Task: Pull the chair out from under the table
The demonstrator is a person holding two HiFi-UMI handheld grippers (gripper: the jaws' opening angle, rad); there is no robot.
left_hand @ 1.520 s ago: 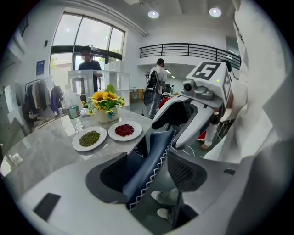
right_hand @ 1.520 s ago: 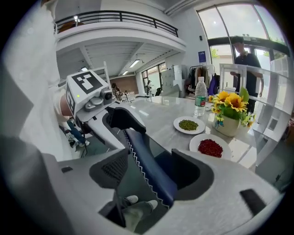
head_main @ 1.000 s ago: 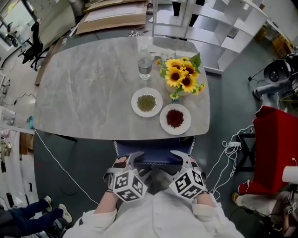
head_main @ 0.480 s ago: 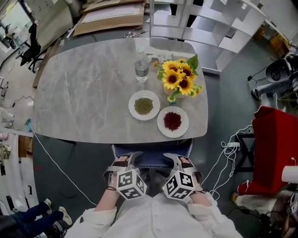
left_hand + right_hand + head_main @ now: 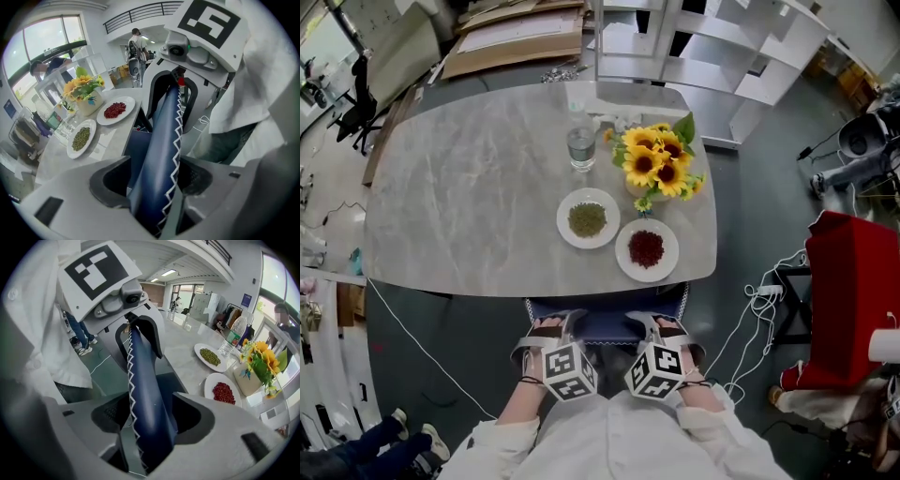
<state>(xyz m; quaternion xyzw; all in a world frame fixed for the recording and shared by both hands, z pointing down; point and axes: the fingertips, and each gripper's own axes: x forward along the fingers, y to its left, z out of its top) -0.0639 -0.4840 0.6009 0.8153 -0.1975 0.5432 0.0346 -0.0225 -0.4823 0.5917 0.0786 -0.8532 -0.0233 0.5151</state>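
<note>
A blue chair (image 5: 606, 320) with white zigzag stitching stands tucked at the near edge of the grey marble table (image 5: 469, 197); only its backrest and a strip of seat show. My left gripper (image 5: 549, 330) is shut on the left part of the backrest top, my right gripper (image 5: 662, 328) on the right part. In the left gripper view the backrest (image 5: 161, 140) fills my left gripper (image 5: 157, 183), with the other gripper's cube at its far end. The right gripper view shows the same backrest (image 5: 145, 390) pinched in my right gripper (image 5: 150, 420).
On the table near the chair are a plate of green beans (image 5: 588, 218), a plate of red beans (image 5: 646, 248), a sunflower vase (image 5: 656, 171) and a water glass (image 5: 580, 146). A red cart (image 5: 853, 300) and floor cables (image 5: 759, 298) lie to the right.
Both marker cubes have slid inward toward each other along the backrest. The chair sticks out from the table edge about as much as before.
</note>
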